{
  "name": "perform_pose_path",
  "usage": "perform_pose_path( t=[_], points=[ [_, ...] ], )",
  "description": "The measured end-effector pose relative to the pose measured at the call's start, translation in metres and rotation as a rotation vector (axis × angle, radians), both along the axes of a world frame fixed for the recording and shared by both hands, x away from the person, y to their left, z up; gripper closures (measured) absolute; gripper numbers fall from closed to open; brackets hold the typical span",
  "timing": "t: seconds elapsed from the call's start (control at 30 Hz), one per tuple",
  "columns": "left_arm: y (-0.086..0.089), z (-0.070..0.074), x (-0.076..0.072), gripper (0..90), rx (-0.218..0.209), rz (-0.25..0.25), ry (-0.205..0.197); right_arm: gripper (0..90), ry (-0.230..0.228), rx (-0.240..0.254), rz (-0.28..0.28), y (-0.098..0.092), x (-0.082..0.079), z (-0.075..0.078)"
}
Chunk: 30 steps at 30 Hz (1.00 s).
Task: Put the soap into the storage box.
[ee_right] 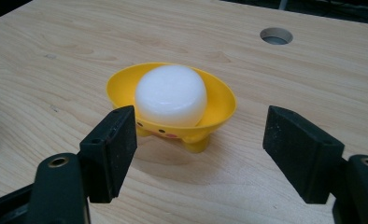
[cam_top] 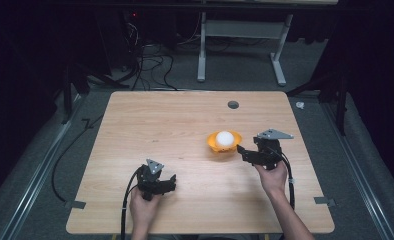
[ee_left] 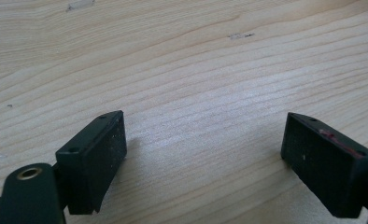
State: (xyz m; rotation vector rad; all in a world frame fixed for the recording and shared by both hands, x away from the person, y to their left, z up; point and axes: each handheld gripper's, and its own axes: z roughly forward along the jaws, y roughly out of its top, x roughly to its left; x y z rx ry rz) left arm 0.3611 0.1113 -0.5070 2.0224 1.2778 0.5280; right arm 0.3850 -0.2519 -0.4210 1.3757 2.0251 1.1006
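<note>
Near the right edge of the table: the right gripper (cam_top: pixel 241 149) is pointing at the yellow bowl (cam_top: pixel 213 143), jaws spread wide and holding nothing.
Right gripper view: the bowl (ee_right: pixel 217 109) is sitting just ahead of the open jaws, apart from both pads.
Bowl: it is standing upright on its small feet, right of the table's (cam_top: pixel 160 120) middle, carrying a white ball (cam_top: pixel 225 138).
Ball: it is resting inside the bowl, untouched.
Left gripper (cam_top: pixel 172 181): it is waiting near the front edge, jaws open over bare wood.
Progress: by my reading the grasp is not yet made; closing in, gripping and moving are all left.
</note>
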Motion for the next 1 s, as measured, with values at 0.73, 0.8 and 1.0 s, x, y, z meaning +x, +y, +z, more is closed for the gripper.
perform_pose_path(
  t=[0.73, 0.8, 1.0],
  points=[
    [0.0, 0.0, 0.0, 14.6, 0.0, 0.0, 0.0, 27.3, -0.003, 0.032, -0.031, -0.014, -0.02, -0.006],
    [0.0, 0.0, 0.0, 14.6, 0.0, 0.0, 0.0, 27.4, -0.004, 0.034, -0.031, -0.015, -0.021, -0.007],
    [0.0, 0.0, 0.0, 14.6, 0.001, 0.0, 0.0, 27.6, -0.002, 0.036, -0.04, -0.019, -0.026, -0.008]
  ],
)
